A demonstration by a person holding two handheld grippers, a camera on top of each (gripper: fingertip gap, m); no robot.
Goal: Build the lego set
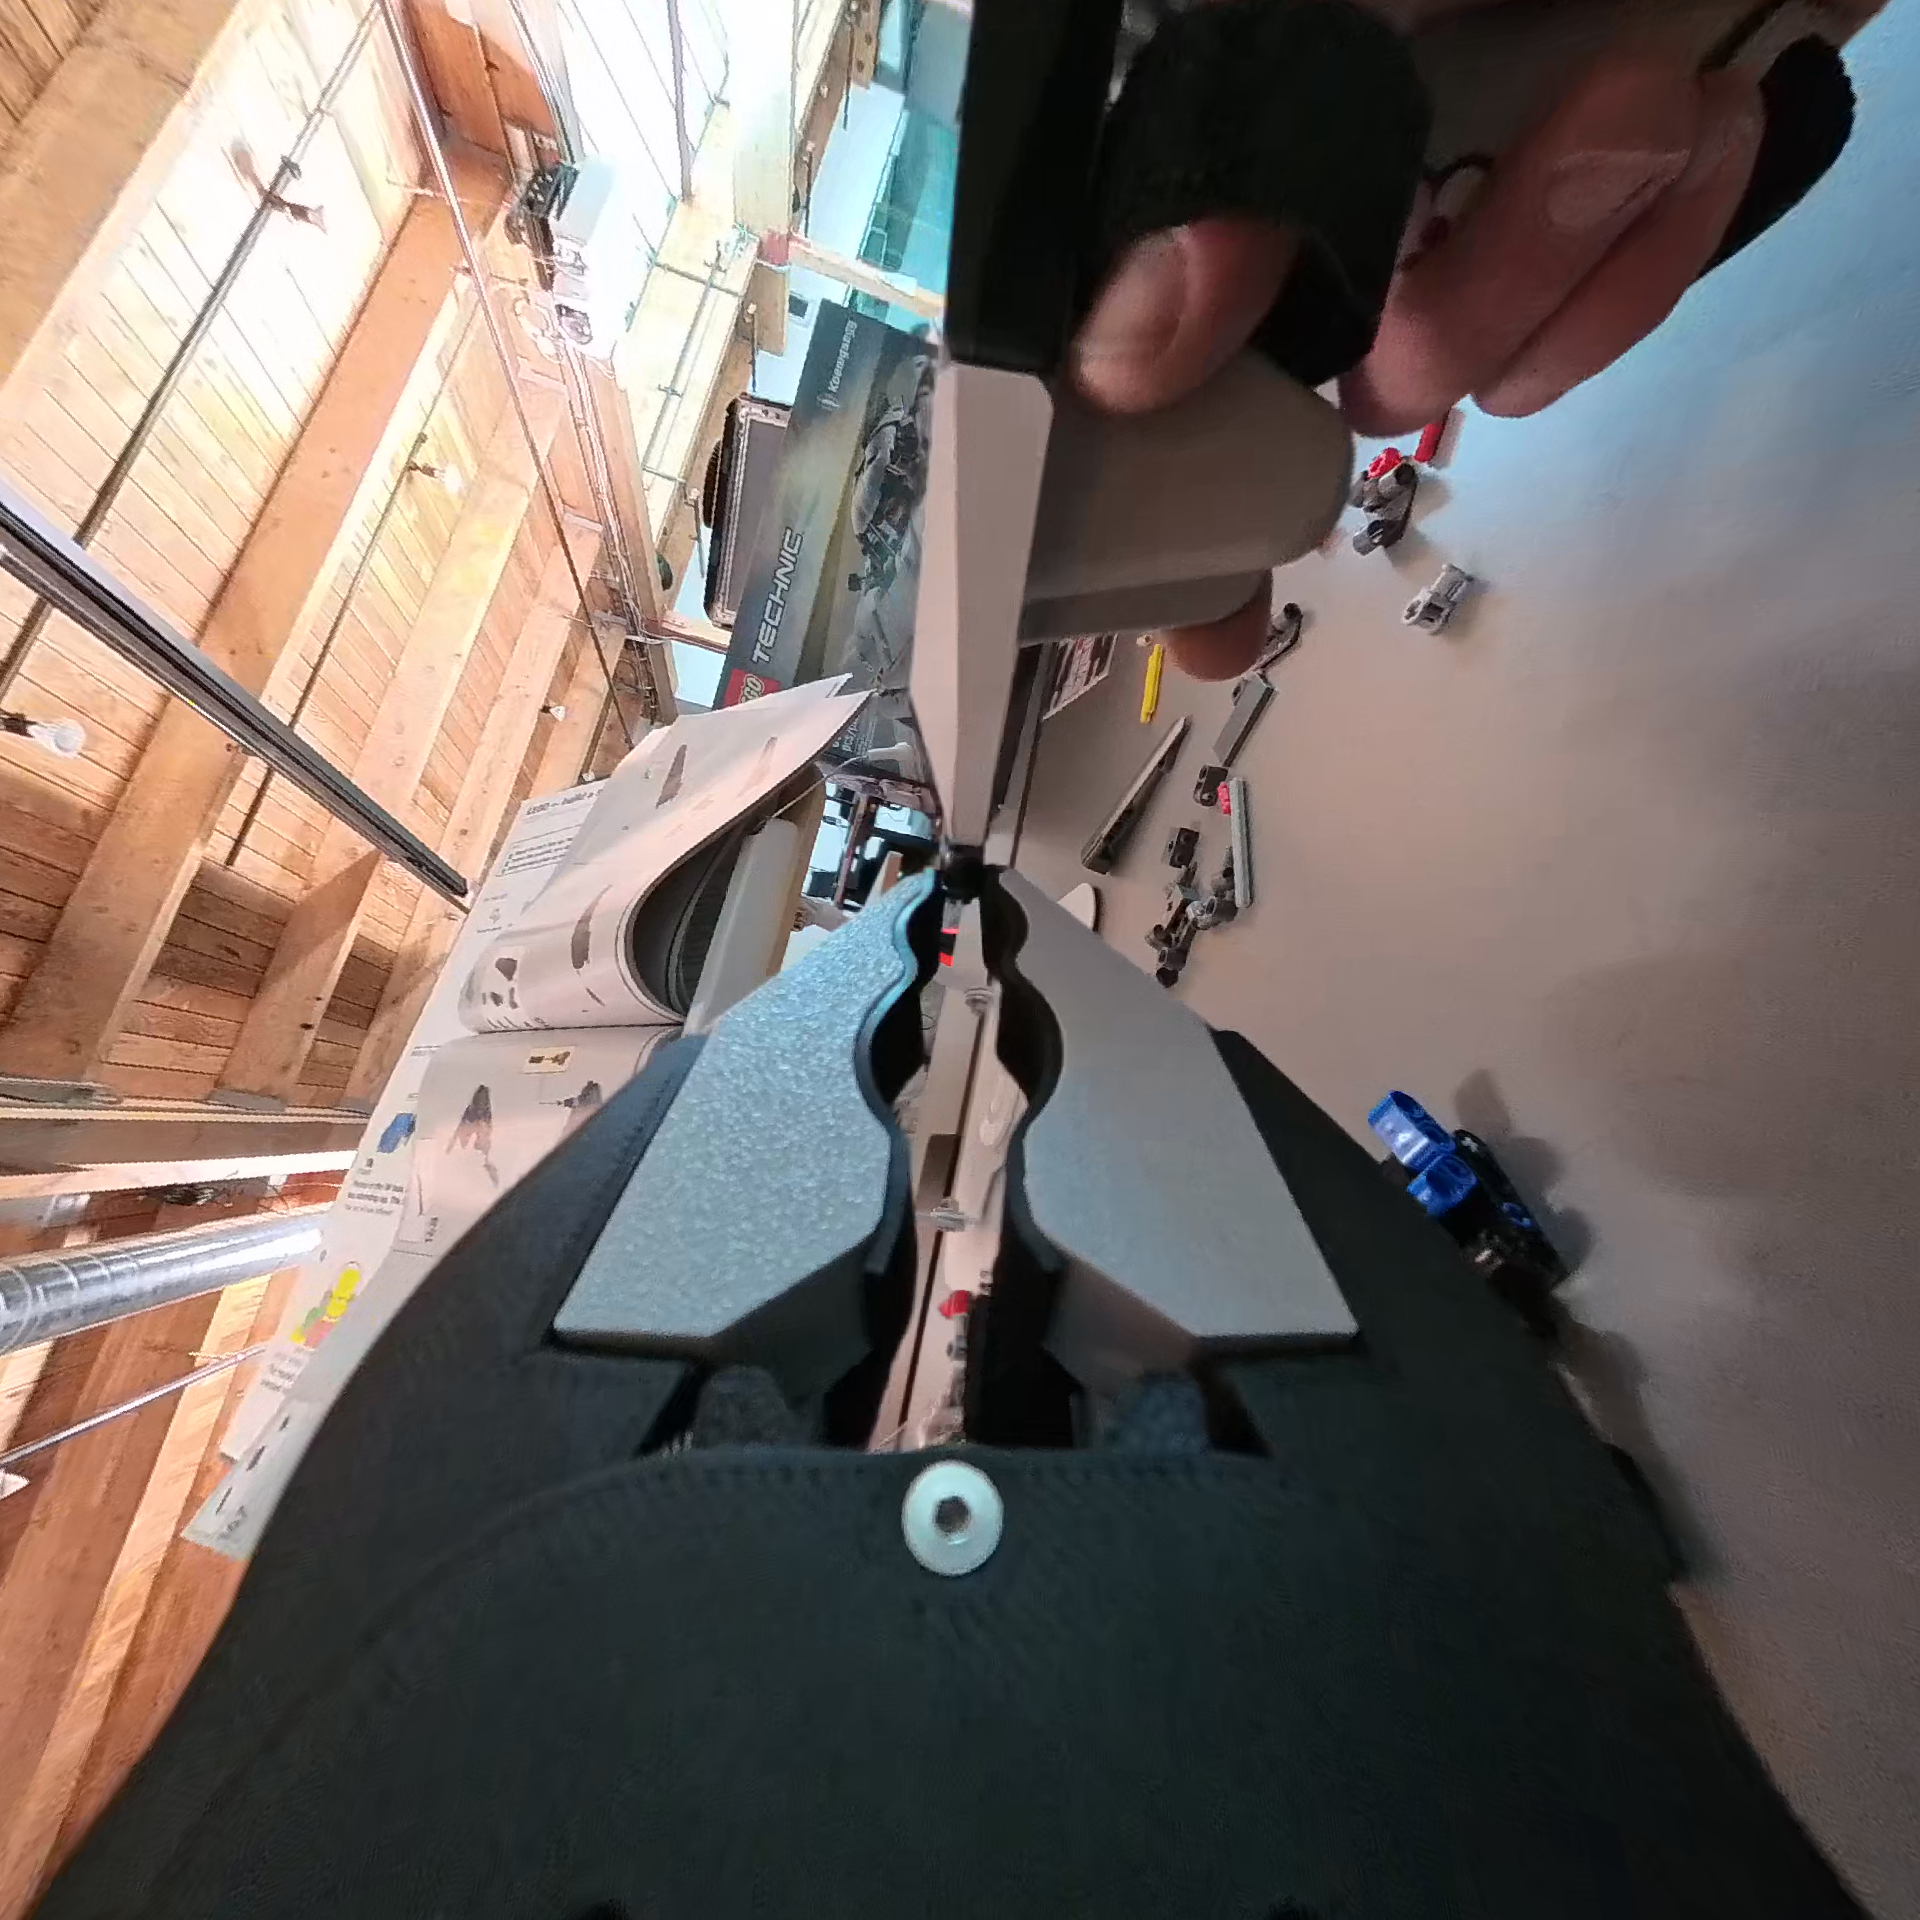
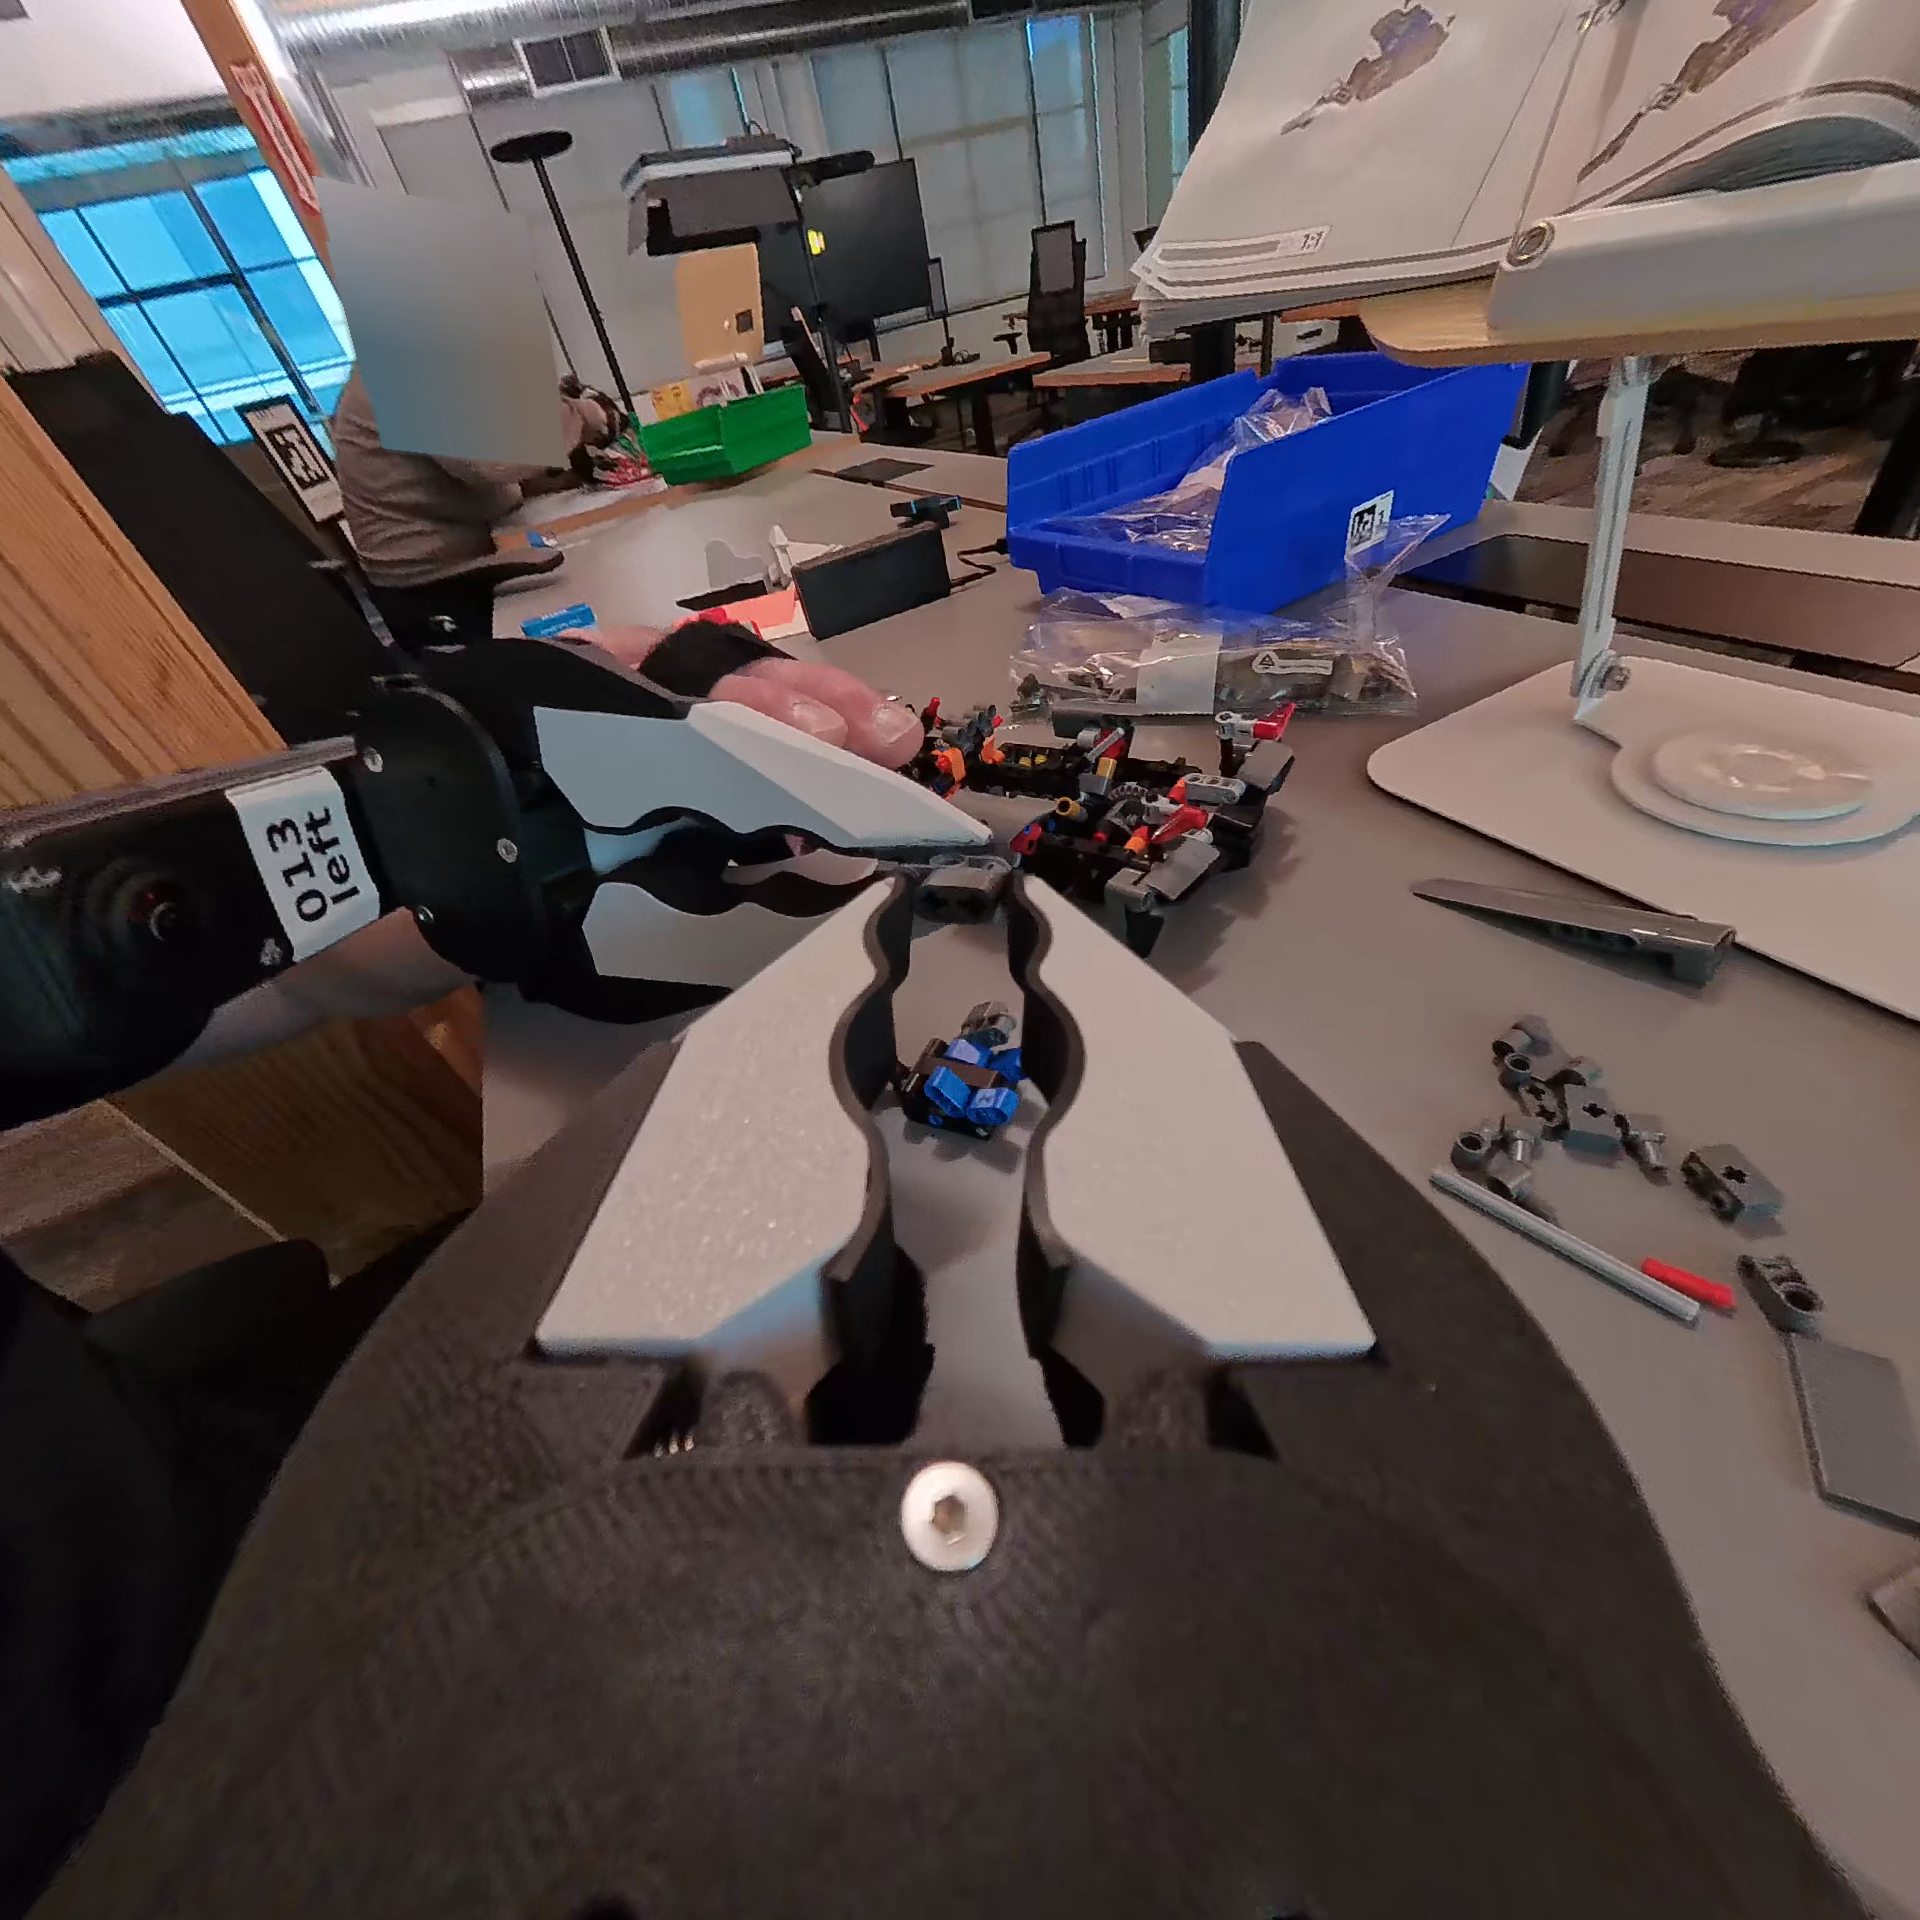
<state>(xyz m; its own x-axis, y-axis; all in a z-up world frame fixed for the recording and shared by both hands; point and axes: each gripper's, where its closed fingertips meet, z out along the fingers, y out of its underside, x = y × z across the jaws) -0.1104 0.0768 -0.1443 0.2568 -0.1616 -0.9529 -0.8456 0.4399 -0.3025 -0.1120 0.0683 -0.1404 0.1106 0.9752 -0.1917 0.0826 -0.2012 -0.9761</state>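
bright daylight from windows [image 2: 197, 281]; soft shadows on the table [image 2: 1351, 997]; wide-angle edge bending, blurred margins.

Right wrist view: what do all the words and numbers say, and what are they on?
I don't quote writing; these things bear it:
White sticker on the left gripper: readable number and word.
White tag on the blue bin: mostly a code pattern.
Instruction booklet: print too small.
Bag label: too small.
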